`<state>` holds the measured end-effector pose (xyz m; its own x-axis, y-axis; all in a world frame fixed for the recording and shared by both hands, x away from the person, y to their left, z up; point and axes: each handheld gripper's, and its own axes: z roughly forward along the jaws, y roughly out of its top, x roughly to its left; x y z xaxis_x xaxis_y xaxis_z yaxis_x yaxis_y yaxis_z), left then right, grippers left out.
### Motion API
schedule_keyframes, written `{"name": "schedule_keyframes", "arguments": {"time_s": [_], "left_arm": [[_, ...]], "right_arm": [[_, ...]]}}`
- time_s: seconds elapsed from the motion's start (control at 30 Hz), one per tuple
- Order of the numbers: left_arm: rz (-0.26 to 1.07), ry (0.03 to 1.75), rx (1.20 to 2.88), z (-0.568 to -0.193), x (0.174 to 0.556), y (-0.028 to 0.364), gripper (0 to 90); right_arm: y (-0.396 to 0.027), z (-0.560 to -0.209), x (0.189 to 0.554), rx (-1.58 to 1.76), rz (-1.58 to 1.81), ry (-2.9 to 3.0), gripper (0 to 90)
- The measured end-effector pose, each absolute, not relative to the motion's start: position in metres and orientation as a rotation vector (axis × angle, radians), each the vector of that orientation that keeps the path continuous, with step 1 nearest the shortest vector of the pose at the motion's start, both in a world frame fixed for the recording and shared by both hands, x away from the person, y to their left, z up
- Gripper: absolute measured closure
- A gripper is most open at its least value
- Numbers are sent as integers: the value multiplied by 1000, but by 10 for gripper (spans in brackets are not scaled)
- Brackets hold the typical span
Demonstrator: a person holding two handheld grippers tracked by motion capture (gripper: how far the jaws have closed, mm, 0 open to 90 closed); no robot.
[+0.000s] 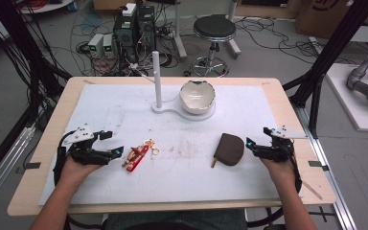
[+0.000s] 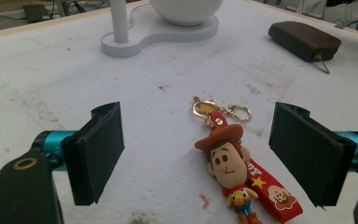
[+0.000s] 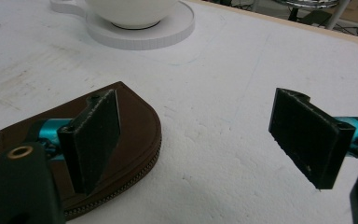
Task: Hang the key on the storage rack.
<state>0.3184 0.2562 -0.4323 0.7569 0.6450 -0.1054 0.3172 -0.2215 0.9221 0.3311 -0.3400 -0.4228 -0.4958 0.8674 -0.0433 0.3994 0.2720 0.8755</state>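
Left gripper (image 2: 198, 154) jaws wide apart, nothing clamped. Cowboy keychain (image 2: 235, 175) lies on white board (image 2: 51, 84) between them, nearer the right jaw. Brown pouch (image 2: 304, 39) and white stand (image 2: 158, 32) beyond.

The table (image 1: 38, 158) has a pale wooden top, and a white foam sheet (image 1: 124, 115) covers most of it. The floor (image 1: 268, 52) behind it is grey and smooth. At the top centre of the frame stands a round black stool (image 1: 214, 28) on a chrome base. To its left, dark computer towers (image 1: 134, 26) stand on the floor among many loose cables (image 1: 263, 33). Black frame posts (image 1: 335, 45) rise at the right and left edges. A cardboard box (image 1: 323, 14) sits in the upper right corner.
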Motion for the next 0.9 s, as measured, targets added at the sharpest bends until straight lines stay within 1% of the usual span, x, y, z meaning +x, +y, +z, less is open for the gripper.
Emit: {"name": "schedule_keyframes", "arguments": {"time_s": [0.37, 0.9], "left_arm": [[352, 736, 1825, -433, 320, 253, 178], [351, 731, 1843, -434, 320, 250, 178]], "right_arm": [[-347, -430, 327, 1163, 1106, 2033, 167], [-344, -429, 325, 1147, 1090, 2035, 168]]}}
